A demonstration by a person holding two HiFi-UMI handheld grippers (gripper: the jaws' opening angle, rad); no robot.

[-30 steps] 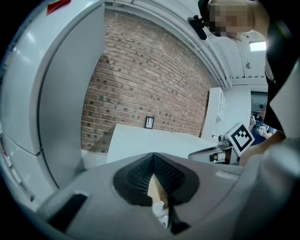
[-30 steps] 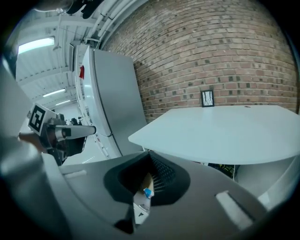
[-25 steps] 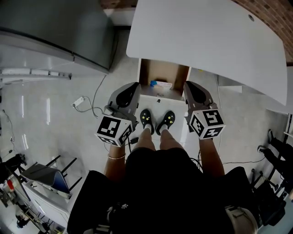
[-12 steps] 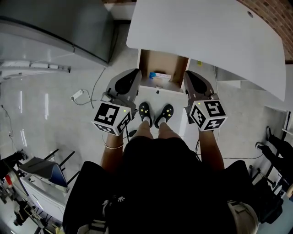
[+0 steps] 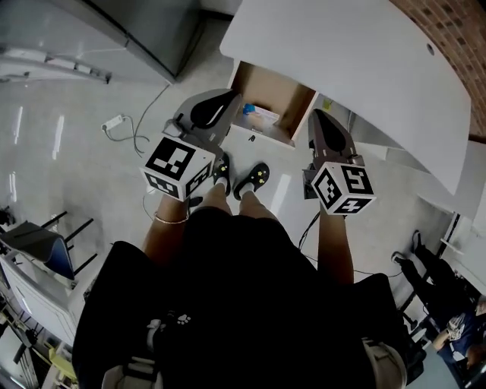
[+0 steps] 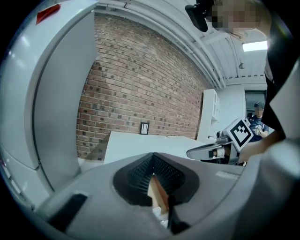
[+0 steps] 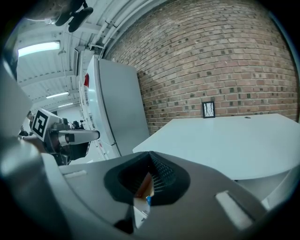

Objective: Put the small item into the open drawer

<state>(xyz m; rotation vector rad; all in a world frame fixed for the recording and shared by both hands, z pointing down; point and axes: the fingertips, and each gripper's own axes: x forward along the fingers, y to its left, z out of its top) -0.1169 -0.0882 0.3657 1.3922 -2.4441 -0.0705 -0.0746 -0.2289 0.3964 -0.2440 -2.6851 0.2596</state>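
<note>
The open drawer (image 5: pixel 279 94), with a brown wooden inside, sticks out from under the white desk (image 5: pixel 349 61). A small white and blue item (image 5: pixel 260 118) lies in it near the front wall. My left gripper (image 5: pixel 221 99) hangs over the drawer's left front corner, jaws together with nothing between them. My right gripper (image 5: pixel 317 118) is held at the drawer's right side, also shut and empty. In the right gripper view the gap behind the jaws (image 7: pixel 151 157) shows a bit of brown wood and blue. The left gripper view (image 6: pixel 153 160) shows wood there too.
The person's two dark shoes (image 5: pixel 241 176) stand on the floor just in front of the drawer. A grey cabinet (image 5: pixel 152 23) is at the upper left, a power strip with cable (image 5: pixel 114 121) lies on the floor, and a chair (image 5: pixel 38 251) is at the left.
The head view has tilted and shifted, so the drawer and desk now sit higher and more to the right. Both grippers stay shut beside the drawer's front corners.
</note>
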